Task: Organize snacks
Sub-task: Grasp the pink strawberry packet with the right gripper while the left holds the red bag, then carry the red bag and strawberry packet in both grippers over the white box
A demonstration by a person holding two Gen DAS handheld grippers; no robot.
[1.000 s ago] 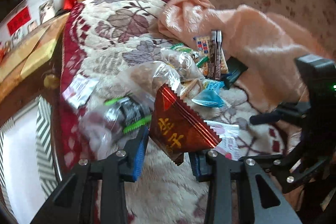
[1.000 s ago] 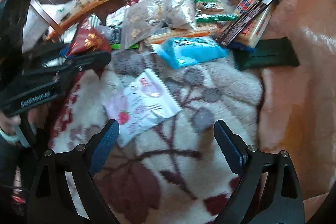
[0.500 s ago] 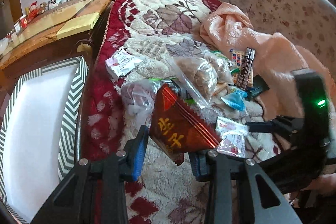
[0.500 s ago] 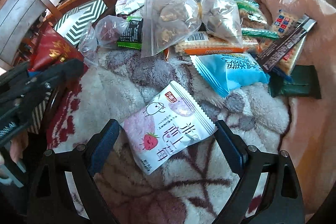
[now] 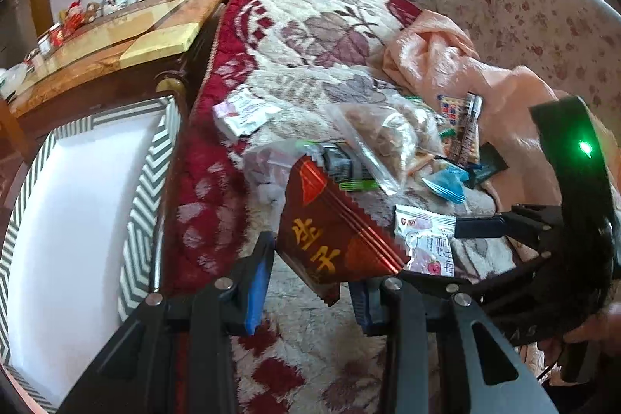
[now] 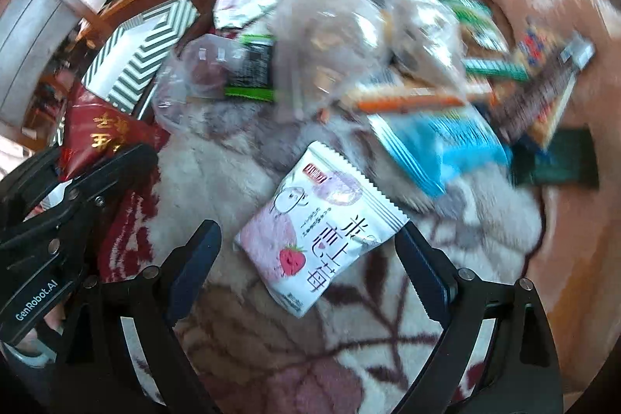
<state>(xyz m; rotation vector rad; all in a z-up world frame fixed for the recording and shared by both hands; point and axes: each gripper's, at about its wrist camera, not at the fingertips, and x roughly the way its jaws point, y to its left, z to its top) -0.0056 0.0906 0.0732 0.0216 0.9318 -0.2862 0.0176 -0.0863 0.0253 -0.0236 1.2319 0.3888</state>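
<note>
Left gripper [image 5: 310,291] clamps red packet [image 5: 330,235]; right gripper [image 6: 310,258] gapes astride strawberry packet [image 6: 318,239]. Close squarely mid-blanket [image 6: 217,181].

Left black two-finger gripper [image 5: 310,278]: angled downward, jaws clamped on something. Right black two-finger gripper [image 6: 310,258]: angled downward, jaws wide apart, empty.

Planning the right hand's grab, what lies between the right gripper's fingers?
In the right wrist view, the white strawberry packet lies on the blanket between the open right gripper's fingers.
</note>
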